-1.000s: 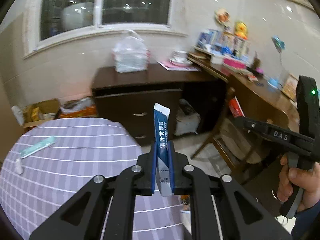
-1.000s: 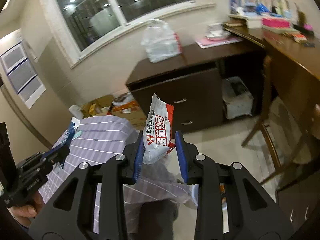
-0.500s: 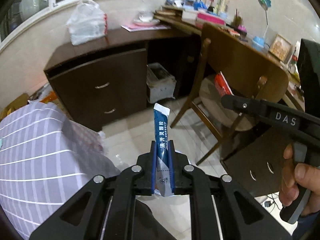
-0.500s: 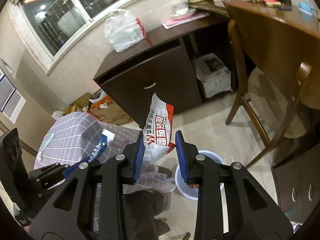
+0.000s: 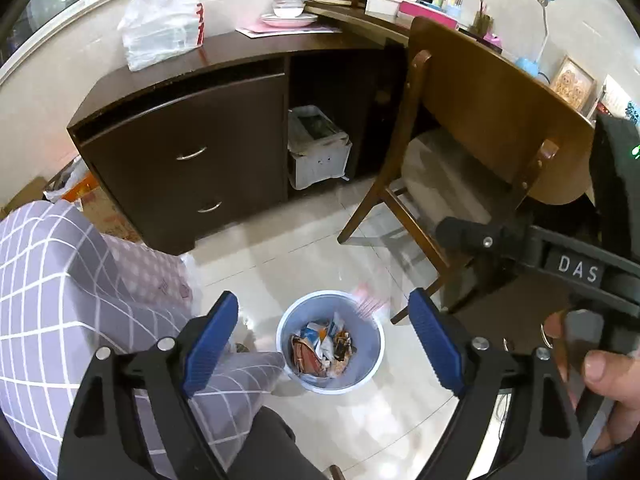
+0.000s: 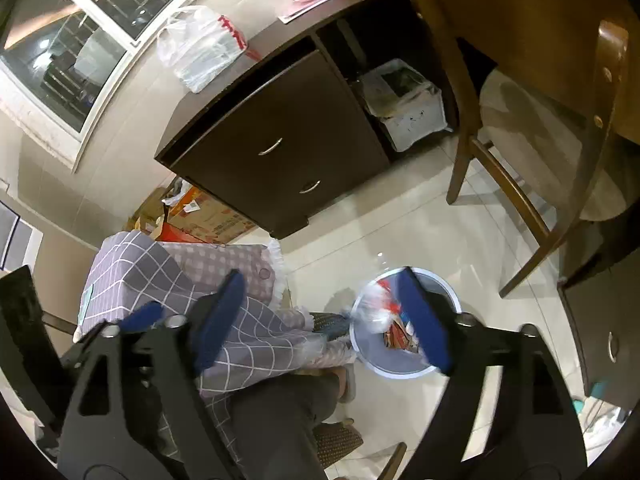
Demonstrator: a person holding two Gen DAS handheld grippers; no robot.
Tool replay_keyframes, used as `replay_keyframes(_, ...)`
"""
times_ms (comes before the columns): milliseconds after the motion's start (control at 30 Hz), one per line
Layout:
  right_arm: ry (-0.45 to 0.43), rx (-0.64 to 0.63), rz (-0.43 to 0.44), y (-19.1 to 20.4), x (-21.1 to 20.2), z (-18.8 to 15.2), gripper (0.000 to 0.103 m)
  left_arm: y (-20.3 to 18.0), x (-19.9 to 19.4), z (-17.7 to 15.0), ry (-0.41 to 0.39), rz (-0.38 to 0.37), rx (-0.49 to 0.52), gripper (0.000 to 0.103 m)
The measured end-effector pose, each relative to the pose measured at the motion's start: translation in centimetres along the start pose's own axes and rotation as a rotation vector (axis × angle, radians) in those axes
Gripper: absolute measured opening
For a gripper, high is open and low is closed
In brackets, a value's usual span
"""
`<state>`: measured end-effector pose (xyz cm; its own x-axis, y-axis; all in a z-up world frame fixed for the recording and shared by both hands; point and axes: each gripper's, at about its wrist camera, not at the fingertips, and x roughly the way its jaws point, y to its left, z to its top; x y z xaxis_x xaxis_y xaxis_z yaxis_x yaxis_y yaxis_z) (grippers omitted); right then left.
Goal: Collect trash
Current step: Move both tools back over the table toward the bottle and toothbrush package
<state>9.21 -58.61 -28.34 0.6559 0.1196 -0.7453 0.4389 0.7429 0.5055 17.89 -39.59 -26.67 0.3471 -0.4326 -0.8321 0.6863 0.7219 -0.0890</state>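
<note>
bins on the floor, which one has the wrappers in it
The round blue bin on open floor below both open grippers; the white square bin sits tucked under the desk.

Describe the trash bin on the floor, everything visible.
The trash bin is a small round pail, light blue plastic by its look, with a paler rim. It stands upright on the glossy tile floor, open-topped, partly filled with crumpled wrappers. It sits beside the checked tablecloth, near the wooden chair.

The left gripper (image 5: pixel 324 344) was black with blue pads (image 5: pixel 210 338) and silver screws. White letters said "DAS".
</note>
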Motion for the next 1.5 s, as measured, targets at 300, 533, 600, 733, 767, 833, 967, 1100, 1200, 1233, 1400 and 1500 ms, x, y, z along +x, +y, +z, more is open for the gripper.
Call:
replay_keyframes(300, -0.022, -0.017, -0.069, 0.8, -0.6, 0.0, 0.097, 1.4, -3.6, 0.6, -0.075, 0.057, -0.015, 0.091)
replay_keyframes(533, -0.048, -0.056, -0.059, 3.2, -1.8, 0.0, 0.097, 2.2, -6.7, 0.5, -0.135, 0.077, -0.019, 0.091)
replay_keyframes(600, -0.055, -0.071, -0.052, 4.1, -2.1, 0.1, 0.097, 2.4, -7.6, 0.5, -0.154, 0.084, -0.020, 0.091)
replay_keyframes(733, -0.070, -0.103, -0.036, 6.2, -2.7, 0.2, 0.097, 3.4, -9.6, 0.4, -0.191, 0.106, -0.027, 0.092)
replay_keyframes(767, -0.075, -0.115, -0.029, 6.9, -2.9, 0.2, 0.097, 3.8, -10.2, 0.3, -0.203, 0.113, -0.032, 0.092)
replay_keyframes(833, -0.081, -0.134, -0.021, 8.1, -3.2, 0.1, 0.097, 4.3, -11.1, 0.1, -0.219, 0.124, -0.041, 0.092)
replay_keyframes(967, -0.086, -0.176, 0.006, 10.8, -3.5, -0.1, 0.097, 6.1, -13.2, -0.6, -0.252, 0.148, -0.074, 0.092)
replay_keyframes(1100, -0.083, -0.232, 0.038, 14.1, -3.4, -0.6, 0.097, 8.3, -15.0, -1.5, -0.274, 0.173, -0.109, 0.092)
replay_keyframes(1200, -0.079, -0.272, 0.060, 16.5, -3.2, -1.0, 0.097, 9.8, -16.0, -2.1, -0.286, 0.194, -0.134, 0.092)
replay_keyframes(1233, -0.076, -0.282, 0.066, 17.0, -3.1, -1.2, 0.097, 10.4, -16.4, -2.4, -0.291, 0.201, -0.145, 0.092)
replay_keyframes(1400, -0.060, -0.350, 0.099, 20.7, -2.5, -2.2, 0.097, 13.2, -18.3, -3.6, -0.312, 0.233, -0.197, 0.093)
replay_keyframes(1500, -0.046, -0.387, 0.117, 22.7, -2.0, -2.8, 0.097, 15.1, -19.4, -4.5, -0.325, 0.259, -0.230, 0.093)
